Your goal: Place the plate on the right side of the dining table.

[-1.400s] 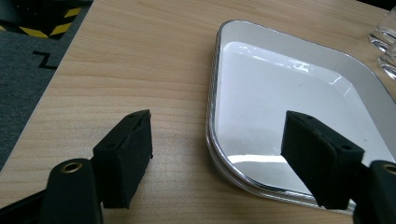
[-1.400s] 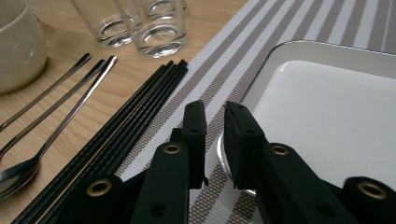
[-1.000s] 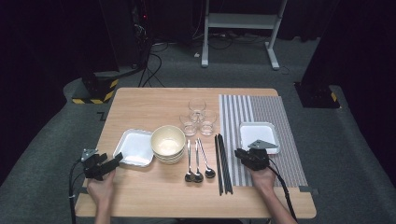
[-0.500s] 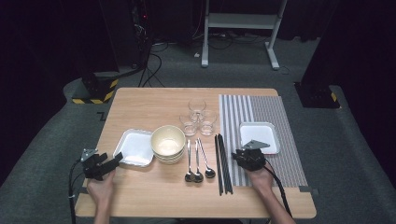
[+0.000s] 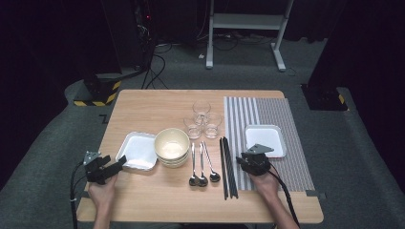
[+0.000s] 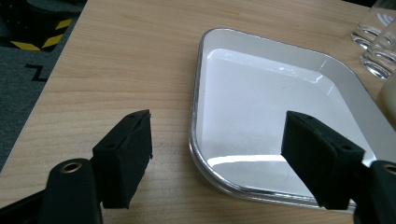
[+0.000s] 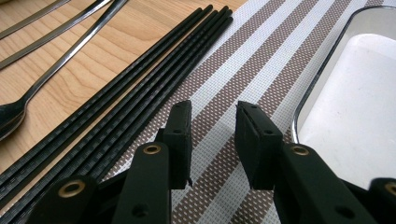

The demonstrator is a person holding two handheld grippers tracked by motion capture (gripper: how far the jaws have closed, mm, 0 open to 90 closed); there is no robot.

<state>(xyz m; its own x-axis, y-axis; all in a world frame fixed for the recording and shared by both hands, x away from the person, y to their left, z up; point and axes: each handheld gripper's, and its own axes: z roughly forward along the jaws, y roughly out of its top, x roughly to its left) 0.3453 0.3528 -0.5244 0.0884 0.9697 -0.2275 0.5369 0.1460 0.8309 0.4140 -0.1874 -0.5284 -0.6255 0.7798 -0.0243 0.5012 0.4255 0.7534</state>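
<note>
Left tool: jaws wide, nothing between them, straddling the near corner of the empty white tray at lower left of the high view. Right tool: jaws narrow, just been opening, nothing gripped, over the striped placemat between the 4 black chopsticks and a 2nd empty white tray. Counter count: stacked bowls, number unclear, top bowl empty; 3 empty glasses; 3 spoons.
</note>
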